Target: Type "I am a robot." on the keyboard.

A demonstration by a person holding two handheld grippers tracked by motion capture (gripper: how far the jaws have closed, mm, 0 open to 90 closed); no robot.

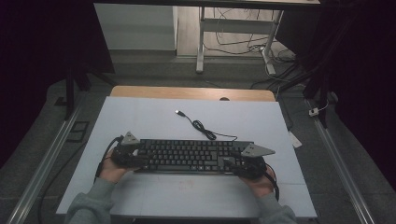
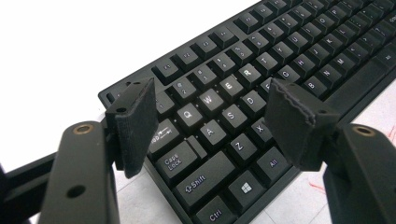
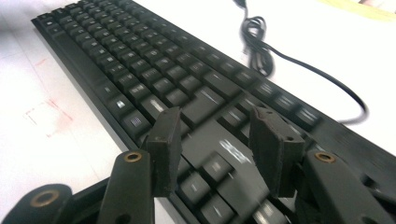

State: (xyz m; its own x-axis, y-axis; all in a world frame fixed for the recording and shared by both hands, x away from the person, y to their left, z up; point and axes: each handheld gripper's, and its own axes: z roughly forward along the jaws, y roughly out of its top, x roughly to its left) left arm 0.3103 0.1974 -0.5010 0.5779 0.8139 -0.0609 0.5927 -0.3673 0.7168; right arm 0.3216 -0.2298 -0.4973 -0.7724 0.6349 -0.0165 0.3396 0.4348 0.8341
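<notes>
One keyboard [image 1: 191,155] lies on the tabletop [image 1: 140,116], lengthwise along the near edge and about midway between the left and right edges. Its black cable [image 1: 205,130] leaves the far side of it, bunches in a small coil and ends in a plug [image 1: 179,112] lying toward the far edge. A faint red mark [image 1: 186,184] shows on the white surface between the keyboard and the near edge. Beyond the far edge a strip of wood shows, and past it the legs of another desk [image 1: 201,42] with loose wires on the floor.

The keyboard is black, flat and full-width, with white legends on its keys; in the left gripper view Q, W, E, Caps Lock, Shift and Ctrl read clearly.

The left gripper [image 2: 212,121] sits at the keyboard's left end with jaws wide, hovering above the keys with nothing between the pads. The right gripper [image 3: 217,149] is at the right end, jaws parted, holding nothing, over keys that are blurred.
</notes>
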